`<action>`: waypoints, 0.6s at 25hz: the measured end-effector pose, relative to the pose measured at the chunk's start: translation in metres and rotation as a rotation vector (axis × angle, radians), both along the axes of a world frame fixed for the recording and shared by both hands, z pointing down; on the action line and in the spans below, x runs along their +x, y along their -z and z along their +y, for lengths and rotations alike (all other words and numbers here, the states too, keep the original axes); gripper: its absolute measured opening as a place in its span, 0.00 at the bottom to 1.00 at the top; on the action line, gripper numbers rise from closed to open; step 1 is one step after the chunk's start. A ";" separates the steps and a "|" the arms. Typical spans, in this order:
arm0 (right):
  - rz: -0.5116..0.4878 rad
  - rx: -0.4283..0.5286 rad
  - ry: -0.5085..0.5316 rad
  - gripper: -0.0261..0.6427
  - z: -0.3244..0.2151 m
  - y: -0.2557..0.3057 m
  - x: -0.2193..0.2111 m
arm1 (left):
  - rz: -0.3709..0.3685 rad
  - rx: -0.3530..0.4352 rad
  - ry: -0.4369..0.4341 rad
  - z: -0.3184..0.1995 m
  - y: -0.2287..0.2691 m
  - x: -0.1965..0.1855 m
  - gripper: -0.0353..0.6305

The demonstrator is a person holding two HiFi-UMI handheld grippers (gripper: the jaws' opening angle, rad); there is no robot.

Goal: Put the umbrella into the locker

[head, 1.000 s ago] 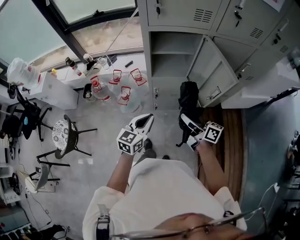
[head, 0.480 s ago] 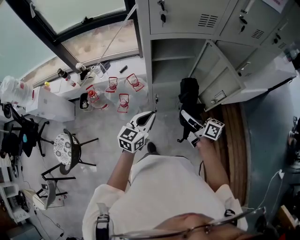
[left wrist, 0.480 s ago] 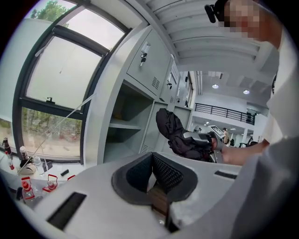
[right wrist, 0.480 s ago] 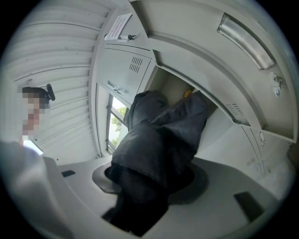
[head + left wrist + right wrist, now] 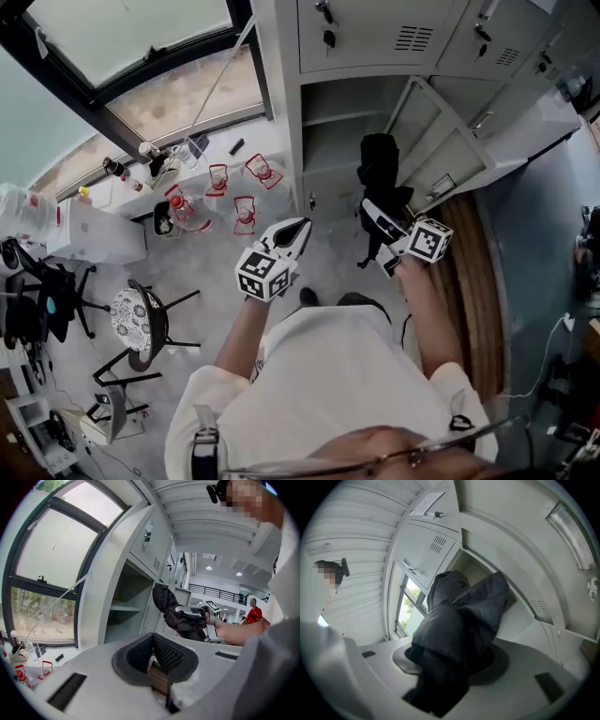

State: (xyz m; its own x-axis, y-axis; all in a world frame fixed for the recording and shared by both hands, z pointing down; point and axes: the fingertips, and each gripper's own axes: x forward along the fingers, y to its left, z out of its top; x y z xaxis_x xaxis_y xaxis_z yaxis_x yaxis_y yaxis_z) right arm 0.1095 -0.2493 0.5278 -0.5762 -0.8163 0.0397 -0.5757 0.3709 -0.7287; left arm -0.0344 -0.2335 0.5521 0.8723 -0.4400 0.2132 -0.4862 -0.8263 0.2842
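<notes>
The left gripper (image 5: pixel 298 232) has its jaws pressed together on nothing. The right gripper (image 5: pixel 373 214) clamps the folded black umbrella (image 5: pixel 459 620), which sticks out past its jaws, the open locker (image 5: pixel 337 103) just beyond.

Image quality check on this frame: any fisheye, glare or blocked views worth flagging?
Both gripper views: heavy fisheye, black corners, and the locker edges bow. Left gripper view: the window is bright, its upper pane nearly washed out, and the gripper's own fingers look soft. Right gripper view: the dark umbrella fills the centre, so its folds are hard to read. Head view: even light, sharp, mild curving.
</notes>
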 end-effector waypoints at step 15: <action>0.151 -0.019 0.005 0.39 -0.061 0.007 0.006 | 0.055 -0.003 0.096 -0.022 0.016 0.004 0.06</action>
